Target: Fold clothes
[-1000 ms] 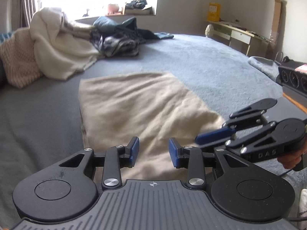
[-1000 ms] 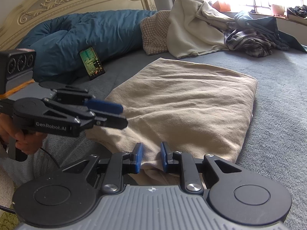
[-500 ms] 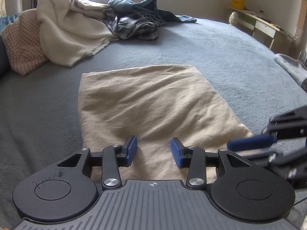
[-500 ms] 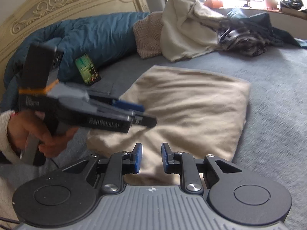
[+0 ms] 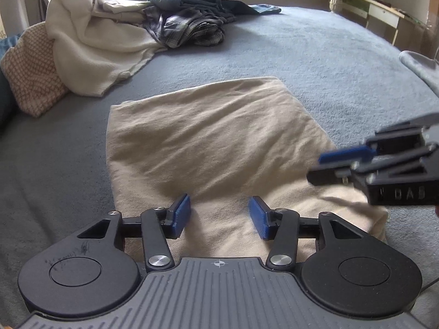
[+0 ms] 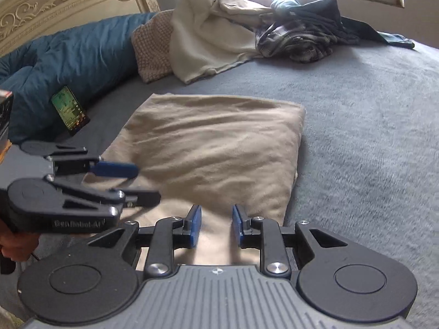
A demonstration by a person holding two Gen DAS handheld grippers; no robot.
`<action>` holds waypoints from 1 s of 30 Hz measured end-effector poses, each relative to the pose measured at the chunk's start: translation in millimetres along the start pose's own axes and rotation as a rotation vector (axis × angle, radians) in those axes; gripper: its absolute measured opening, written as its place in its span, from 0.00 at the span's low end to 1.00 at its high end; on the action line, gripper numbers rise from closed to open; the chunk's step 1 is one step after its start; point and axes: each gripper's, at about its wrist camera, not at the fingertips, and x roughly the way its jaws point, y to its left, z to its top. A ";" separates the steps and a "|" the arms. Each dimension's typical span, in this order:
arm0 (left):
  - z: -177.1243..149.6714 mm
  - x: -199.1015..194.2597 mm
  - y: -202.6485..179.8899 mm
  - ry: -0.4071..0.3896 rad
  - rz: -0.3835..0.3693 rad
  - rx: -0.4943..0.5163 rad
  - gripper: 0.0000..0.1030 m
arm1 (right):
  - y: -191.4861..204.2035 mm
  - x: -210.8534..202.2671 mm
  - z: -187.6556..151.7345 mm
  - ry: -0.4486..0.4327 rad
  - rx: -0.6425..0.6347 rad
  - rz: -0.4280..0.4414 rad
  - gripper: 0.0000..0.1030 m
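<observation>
While your left gripper [image 5: 219, 218] hovers over the near edge of the folded beige cloth [image 5: 214, 148], its jaws are opening with nothing pinched between them. Your right gripper [image 6: 216, 226] is likewise released, jaws opening narrowly above the same near edge, gripping nothing. Item one: beige cloth, lying flat near the middle of the grey bed [image 5: 315, 54]. Item two: heap of unfolded clothes [image 6: 299, 37], far side by the window. Item three: cream blanket [image 6: 208, 33], far left. Item four: phone [image 6: 70, 111], propped against the blue duvet [image 6: 76, 54], left.
</observation>
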 end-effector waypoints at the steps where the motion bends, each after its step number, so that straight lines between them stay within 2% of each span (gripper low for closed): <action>1: 0.8 0.2 0.2 0.005 0.001 -0.002 0.48 | -0.8 -0.2 4.4 -0.004 0.002 -0.006 0.26; 6: 2.0 -0.2 0.4 0.019 0.006 -0.005 0.48 | -9.5 10.4 20.2 -0.012 0.044 -0.021 0.26; 10: 2.6 -0.1 -2.2 0.026 0.016 0.008 0.49 | -15.2 22.8 16.9 0.014 0.063 -0.021 0.26; 21: 7.2 2.2 -5.2 0.052 0.040 0.018 0.51 | -23.4 22.4 16.4 0.020 0.122 0.008 0.26; 30: 7.1 1.1 -6.1 0.063 0.058 0.025 0.57 | -29.0 22.4 17.2 0.031 0.162 0.031 0.27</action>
